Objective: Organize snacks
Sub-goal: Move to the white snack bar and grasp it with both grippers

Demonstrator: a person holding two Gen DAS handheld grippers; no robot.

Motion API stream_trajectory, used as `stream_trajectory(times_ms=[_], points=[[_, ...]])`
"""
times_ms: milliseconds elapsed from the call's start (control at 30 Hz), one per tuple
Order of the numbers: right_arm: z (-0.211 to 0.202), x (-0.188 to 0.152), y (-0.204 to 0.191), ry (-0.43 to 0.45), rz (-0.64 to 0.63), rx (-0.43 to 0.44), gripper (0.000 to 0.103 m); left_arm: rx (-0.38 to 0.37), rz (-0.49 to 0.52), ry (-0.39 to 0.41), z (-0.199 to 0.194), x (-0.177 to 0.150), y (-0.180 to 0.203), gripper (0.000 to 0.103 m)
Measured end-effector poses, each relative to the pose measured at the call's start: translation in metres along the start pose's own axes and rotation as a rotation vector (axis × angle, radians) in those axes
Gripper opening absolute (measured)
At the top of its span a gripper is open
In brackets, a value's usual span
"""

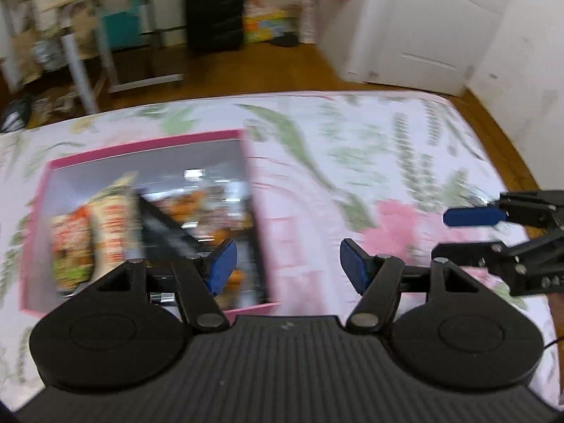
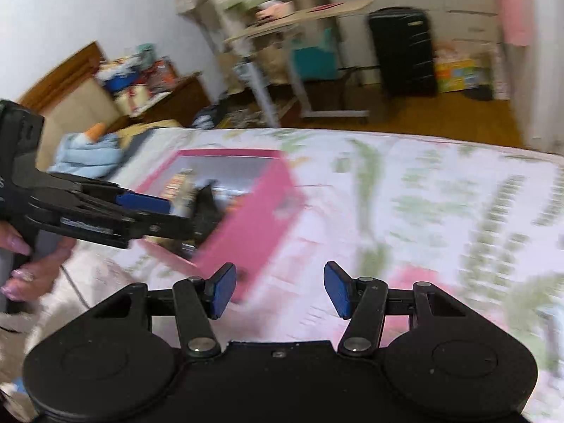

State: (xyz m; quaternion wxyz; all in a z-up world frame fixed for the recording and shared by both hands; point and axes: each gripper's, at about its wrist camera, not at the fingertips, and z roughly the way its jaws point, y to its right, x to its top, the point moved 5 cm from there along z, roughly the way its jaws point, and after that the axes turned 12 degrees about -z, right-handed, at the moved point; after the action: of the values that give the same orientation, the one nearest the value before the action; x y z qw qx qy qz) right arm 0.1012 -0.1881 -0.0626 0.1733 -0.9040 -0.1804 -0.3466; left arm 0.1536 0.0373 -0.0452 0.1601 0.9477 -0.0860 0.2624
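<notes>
Both views are motion-blurred, so fine detail is limited. Landmark: the pink box (image 1: 262, 232), which sits open-topped on the floral bedsheet (image 1: 387, 148). Inside the box lie several snack packets (image 1: 105, 225); I can make out a red-and-cream packet and something orange, but the print is unreadable. My left gripper (image 1: 288, 264) hovers over the near right corner of the box, its jaws standing wide apart with nothing between them; one blue pad (image 1: 222, 264) sits above the box interior, the other is past the box's right wall, over the sheet. My right gripper (image 2: 280, 290) is to the right of the box, above bare sheet, jaws likewise apart and empty. From the right wrist view, my left hand (image 2: 31, 268) grips the left tool's handle, on the near left side of the box, and the tool's fingers reach over the box opening. Beyond the box, across the wooden floor (image 1: 246, 70), stand a black suitcase (image 1: 215, 7) and a desk (image 2: 299, 17).
</notes>
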Motion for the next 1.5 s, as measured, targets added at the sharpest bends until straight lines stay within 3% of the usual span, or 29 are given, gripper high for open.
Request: stream_trajectory(times_ms=[267,400,567,700,800,867,1000,1133,1233,1367,1500], points=[[-0.041,-0.061,0.077,0.053,-0.019,-0.195,0.061,-0.158,0.063,-0.083,0.055,-0.017,0.097,0.062],[-0.042,-0.095,0.112,0.006,-0.084,-0.319,0.061,-0.122,0.119,-0.063,0.097,-0.029,0.135,0.061],[-0.041,-0.129,0.160,-0.019,-0.039,-0.475,0.061,-0.189,0.062,-0.105,0.148,-0.037,0.172,0.061],[-0.044,-0.146,0.198,0.019,0.083,-0.494,0.061,-0.284,-0.022,-0.141,0.176,-0.045,0.191,0.061],[-0.035,-0.158,0.217,0.043,0.169,-0.426,0.062,-0.305,-0.064,-0.195,0.193,-0.056,0.202,0.061],[-0.025,-0.165,0.219,0.031,0.170,-0.411,0.063,-0.304,-0.056,-0.189,0.200,-0.059,0.211,0.061],[-0.015,-0.167,0.205,0.010,0.069,-0.460,0.065,-0.337,-0.072,-0.188,0.210,-0.059,0.227,0.061],[-0.014,-0.166,0.198,-0.006,0.089,-0.525,0.046,-0.362,-0.124,-0.214,0.224,-0.058,0.237,0.061],[-0.016,-0.162,0.186,-0.014,0.092,-0.558,0.041,-0.380,-0.147,-0.221,0.229,-0.059,0.241,0.061],[-0.012,-0.157,0.155,0.000,0.092,-0.482,0.039,-0.407,-0.146,-0.231,0.230,-0.063,0.245,0.060],[-0.002,-0.152,0.130,0.007,0.154,-0.425,0.038,-0.401,-0.133,-0.260,0.223,-0.069,0.238,0.041]])
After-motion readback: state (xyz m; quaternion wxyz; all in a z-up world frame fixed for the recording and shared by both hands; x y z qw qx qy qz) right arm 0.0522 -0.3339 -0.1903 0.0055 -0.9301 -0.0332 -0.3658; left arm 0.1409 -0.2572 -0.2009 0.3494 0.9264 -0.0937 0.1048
